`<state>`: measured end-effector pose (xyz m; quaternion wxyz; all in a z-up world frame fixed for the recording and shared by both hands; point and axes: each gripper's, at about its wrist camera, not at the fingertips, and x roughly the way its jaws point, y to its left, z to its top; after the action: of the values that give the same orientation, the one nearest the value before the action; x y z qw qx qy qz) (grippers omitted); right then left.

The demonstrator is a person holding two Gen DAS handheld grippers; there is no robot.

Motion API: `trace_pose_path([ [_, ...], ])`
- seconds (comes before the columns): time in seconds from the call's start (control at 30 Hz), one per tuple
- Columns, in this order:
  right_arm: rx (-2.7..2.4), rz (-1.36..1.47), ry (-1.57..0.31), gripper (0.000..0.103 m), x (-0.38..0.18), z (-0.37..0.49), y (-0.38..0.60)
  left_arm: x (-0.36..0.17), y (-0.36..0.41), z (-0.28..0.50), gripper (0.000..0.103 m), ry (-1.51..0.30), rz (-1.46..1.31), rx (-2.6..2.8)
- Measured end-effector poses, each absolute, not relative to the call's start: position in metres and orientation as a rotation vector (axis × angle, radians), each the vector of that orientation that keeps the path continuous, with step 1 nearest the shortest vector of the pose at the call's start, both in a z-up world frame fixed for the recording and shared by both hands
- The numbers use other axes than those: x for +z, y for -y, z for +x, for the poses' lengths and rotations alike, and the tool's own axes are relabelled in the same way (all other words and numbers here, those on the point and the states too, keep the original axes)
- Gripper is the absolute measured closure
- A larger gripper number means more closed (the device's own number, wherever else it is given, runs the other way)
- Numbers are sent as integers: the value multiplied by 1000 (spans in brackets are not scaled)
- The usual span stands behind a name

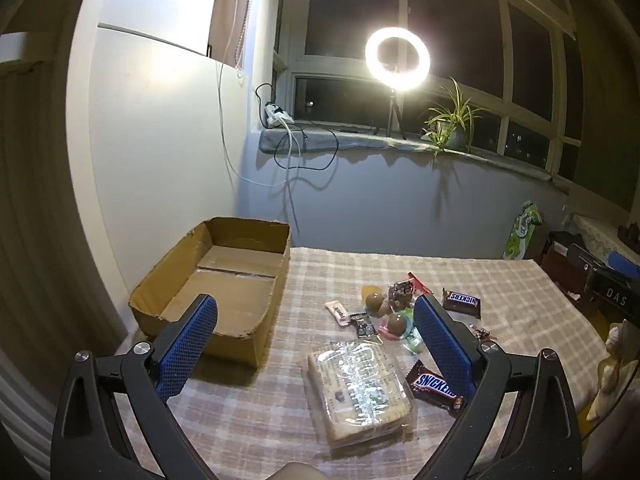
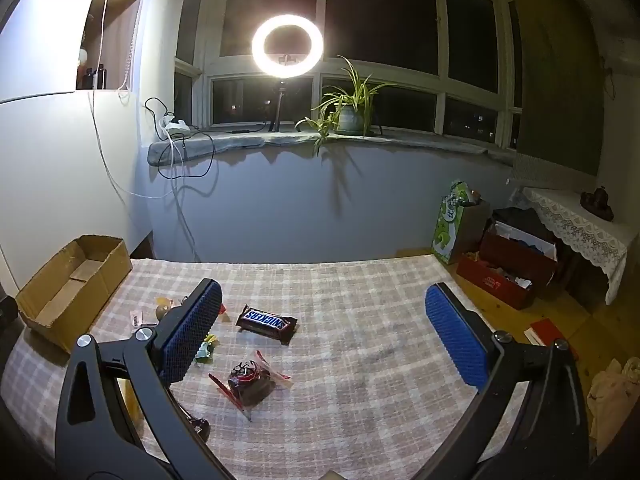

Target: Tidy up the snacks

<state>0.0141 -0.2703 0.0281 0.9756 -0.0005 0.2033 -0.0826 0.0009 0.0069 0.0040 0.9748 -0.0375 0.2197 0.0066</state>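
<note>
Both the left gripper (image 1: 316, 336) and the right gripper (image 2: 324, 328) gape empty; the cardboard box (image 1: 224, 280) waits at ten o'clock for the snacks (image 1: 388, 308).

A ring light (image 1: 397, 59) on the windowsill glares, blown out white with a halo. The windows (image 1: 452, 12) behind it are black. The wall below it carries cable and plant shadows. Fisheye bending darkens both views' corners.

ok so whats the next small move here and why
Probably lower the left gripper onto the clear-wrapped biscuit pack and close. Both grippers are open and empty, the pack lies between the left fingers, and the cardboard box beside it holds nothing yet.
</note>
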Motion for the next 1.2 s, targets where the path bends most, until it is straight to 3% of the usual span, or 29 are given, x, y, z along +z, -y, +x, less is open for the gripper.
trace_pose_path([
  [1.2, -165, -9, -412, 0, 24, 16, 266, 0, -4, 0, 4, -445, -78, 7],
])
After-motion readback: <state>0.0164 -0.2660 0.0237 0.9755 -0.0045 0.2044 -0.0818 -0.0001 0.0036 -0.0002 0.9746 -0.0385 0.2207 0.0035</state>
